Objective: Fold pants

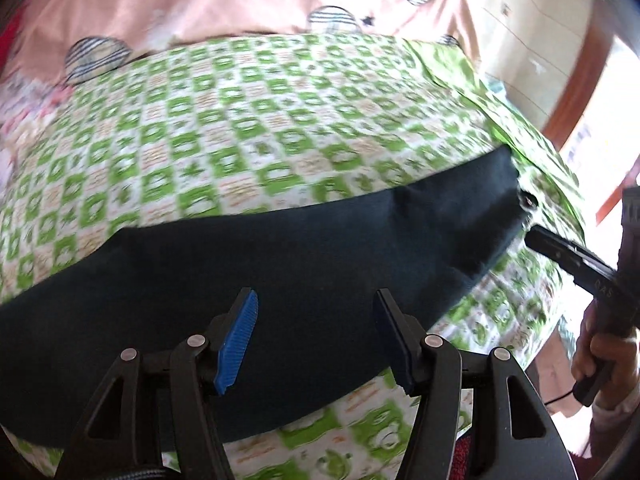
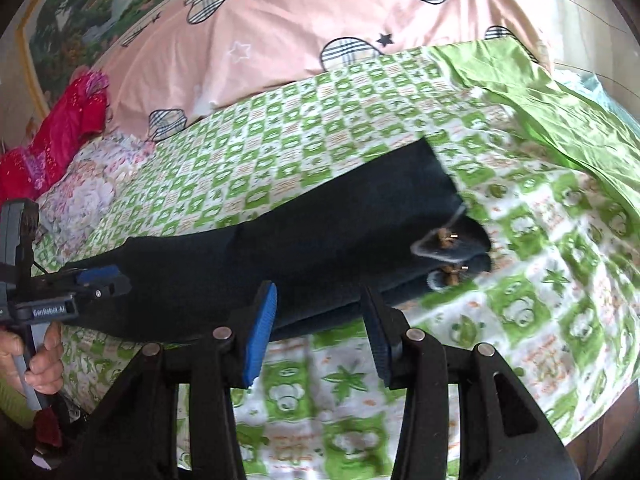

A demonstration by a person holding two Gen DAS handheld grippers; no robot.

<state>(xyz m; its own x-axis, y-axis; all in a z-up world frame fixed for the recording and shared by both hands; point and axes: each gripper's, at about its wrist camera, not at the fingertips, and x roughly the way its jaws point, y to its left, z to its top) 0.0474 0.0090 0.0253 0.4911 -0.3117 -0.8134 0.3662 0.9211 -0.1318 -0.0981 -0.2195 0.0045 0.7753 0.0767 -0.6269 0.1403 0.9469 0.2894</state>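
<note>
Dark navy pants [image 1: 280, 264] lie flat in a long strip across a green-and-white checked sheet [image 1: 240, 112]; in the right wrist view the pants [image 2: 320, 240] show their waistband end with metal buttons [image 2: 444, 236] at the right. My left gripper [image 1: 316, 316] is open and empty, hovering over the middle of the strip near its front edge. My right gripper [image 2: 320, 308] is open and empty, just above the front edge of the pants near the waist. The right gripper also shows in the left wrist view [image 1: 560, 252] beside the waist end, and the left gripper in the right wrist view [image 2: 96, 276] at the leg end.
The checked sheet [image 2: 360, 400] covers a bed. A pink quilt with heart shapes [image 2: 300, 24] lies behind it. A plain green cloth [image 2: 540, 92] is folded over at the far right. Red clothing [image 2: 60, 128] and a floral cloth [image 2: 88, 188] lie at the left.
</note>
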